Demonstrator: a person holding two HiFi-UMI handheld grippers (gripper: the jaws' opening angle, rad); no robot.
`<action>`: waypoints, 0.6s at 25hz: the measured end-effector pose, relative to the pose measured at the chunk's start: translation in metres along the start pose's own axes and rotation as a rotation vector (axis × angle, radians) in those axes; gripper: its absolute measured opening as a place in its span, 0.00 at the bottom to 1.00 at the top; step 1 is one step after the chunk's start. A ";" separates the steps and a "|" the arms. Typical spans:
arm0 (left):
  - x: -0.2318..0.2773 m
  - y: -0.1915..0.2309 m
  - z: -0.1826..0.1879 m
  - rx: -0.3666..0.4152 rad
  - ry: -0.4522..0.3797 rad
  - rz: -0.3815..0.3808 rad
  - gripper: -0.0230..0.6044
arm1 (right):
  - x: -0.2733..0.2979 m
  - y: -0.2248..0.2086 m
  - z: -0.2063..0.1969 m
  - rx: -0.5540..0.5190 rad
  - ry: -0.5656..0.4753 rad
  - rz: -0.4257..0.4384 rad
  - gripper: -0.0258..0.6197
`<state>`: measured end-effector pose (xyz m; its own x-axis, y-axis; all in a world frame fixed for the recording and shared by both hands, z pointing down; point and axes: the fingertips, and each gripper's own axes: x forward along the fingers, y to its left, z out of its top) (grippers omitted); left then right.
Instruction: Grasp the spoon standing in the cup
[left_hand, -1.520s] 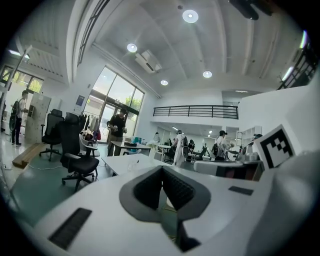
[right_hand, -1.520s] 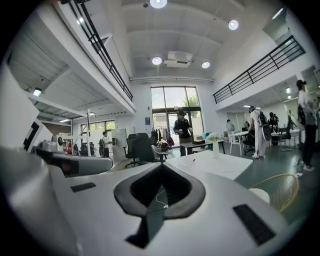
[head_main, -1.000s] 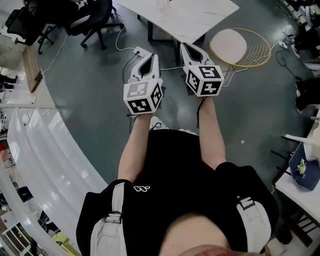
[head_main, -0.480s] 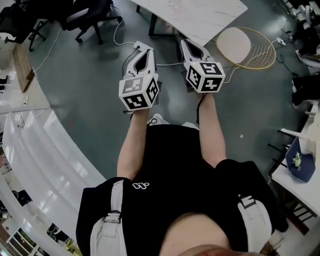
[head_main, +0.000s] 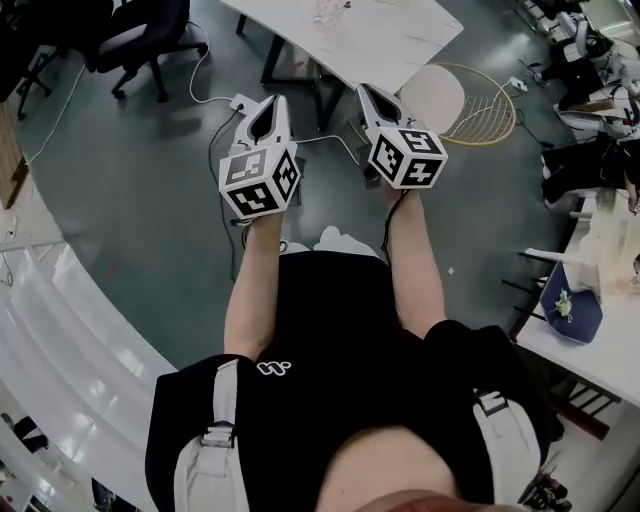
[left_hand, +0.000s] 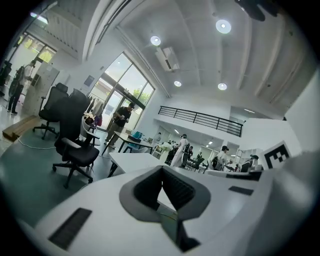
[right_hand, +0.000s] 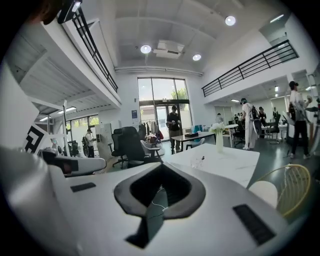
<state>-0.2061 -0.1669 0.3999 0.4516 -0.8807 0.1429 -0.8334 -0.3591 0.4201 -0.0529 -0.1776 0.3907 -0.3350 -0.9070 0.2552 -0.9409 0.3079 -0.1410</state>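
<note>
A small clear glass cup (head_main: 327, 11) stands on the white marble table (head_main: 390, 40) at the top of the head view. In the right gripper view the cup (right_hand: 199, 161) is far ahead on the table (right_hand: 225, 167), with a thin dark thing rising from it, too small to name. My left gripper (head_main: 268, 106) and right gripper (head_main: 369, 96) are held side by side over the grey floor, short of the table's near edge. Both have their jaws together and hold nothing. The left gripper (left_hand: 162, 169) and right gripper (right_hand: 161, 165) point towards the table.
A round wire-frame seat (head_main: 462, 100) stands right of the table. An office chair (head_main: 135, 40) and floor cables (head_main: 215, 100) lie to the left. A vase of flowers (right_hand: 219, 139) stands on the table. A curved white counter (head_main: 60, 330) runs along the left, another table (head_main: 590, 330) along the right.
The person has stepped towards the marble table, and both grippers have drifted slightly left in the head view. The jaws have stayed shut.
</note>
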 end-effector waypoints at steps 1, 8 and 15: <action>0.002 -0.004 0.002 0.000 -0.001 -0.012 0.06 | -0.001 -0.004 0.003 0.002 -0.003 -0.012 0.05; 0.010 0.002 0.001 -0.020 -0.013 0.003 0.06 | 0.003 -0.028 0.007 -0.006 -0.004 -0.033 0.05; 0.028 0.039 0.020 -0.052 -0.077 0.116 0.06 | 0.056 -0.015 0.027 -0.080 -0.018 0.081 0.05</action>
<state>-0.2327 -0.2115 0.4021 0.3256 -0.9373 0.1244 -0.8599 -0.2388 0.4512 -0.0560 -0.2406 0.3817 -0.4101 -0.8829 0.2286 -0.9118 0.4020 -0.0833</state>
